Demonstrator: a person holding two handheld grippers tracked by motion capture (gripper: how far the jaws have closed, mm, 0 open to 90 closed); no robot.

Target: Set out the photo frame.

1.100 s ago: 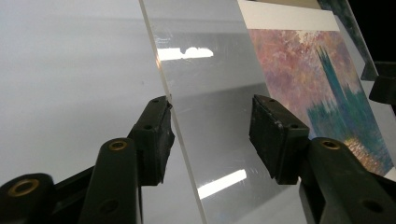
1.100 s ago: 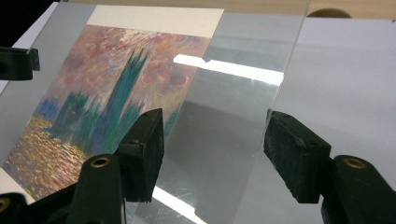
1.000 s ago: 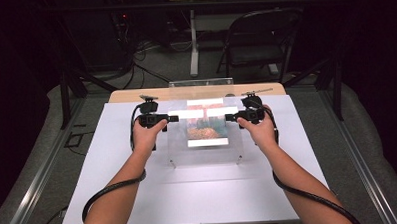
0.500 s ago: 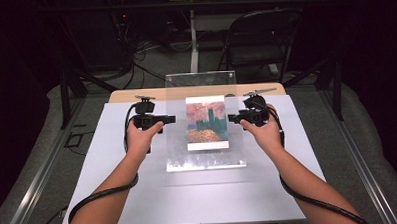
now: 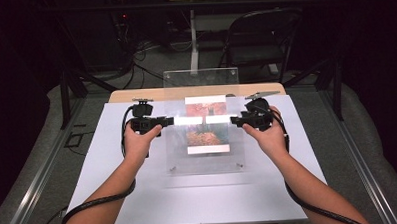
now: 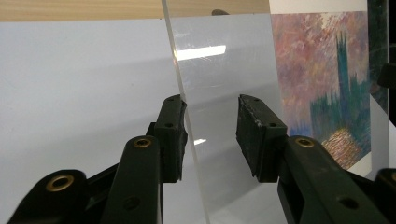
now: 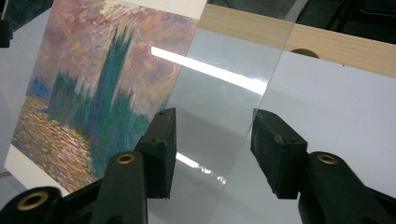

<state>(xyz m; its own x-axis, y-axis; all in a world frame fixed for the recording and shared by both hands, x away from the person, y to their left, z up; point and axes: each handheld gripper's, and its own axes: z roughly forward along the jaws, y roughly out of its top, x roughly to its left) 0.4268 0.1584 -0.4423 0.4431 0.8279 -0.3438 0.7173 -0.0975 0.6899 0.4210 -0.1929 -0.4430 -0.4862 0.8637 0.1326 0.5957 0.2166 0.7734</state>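
Acrylic is what you are handling: a clear sheet standing tilted over the print, its lower edge low near the white mat and its top edge raised toward the far side of the table. In the high view your left gripper is coming in at the sheet's left edge and your right gripper at its right edge, both about halfway up, and bright glare is lying across the sheet between them.

In the left gripper view your left gripper is straddling the sheet's edge: the left pad is sitting right against the edge or just beside it, while the right pad is standing clear of the surface. The jaws have just been closing, with the sheet between them, but they are not pinching it.

In the right gripper view your right gripper is likewise straddling the sheet, its jaws having just been closing too. Both pads are standing off with a visible gap, so nothing is being gripped. The print, a painted tower over water, is lying flat on the mat behind the sheet, with its white border showing.
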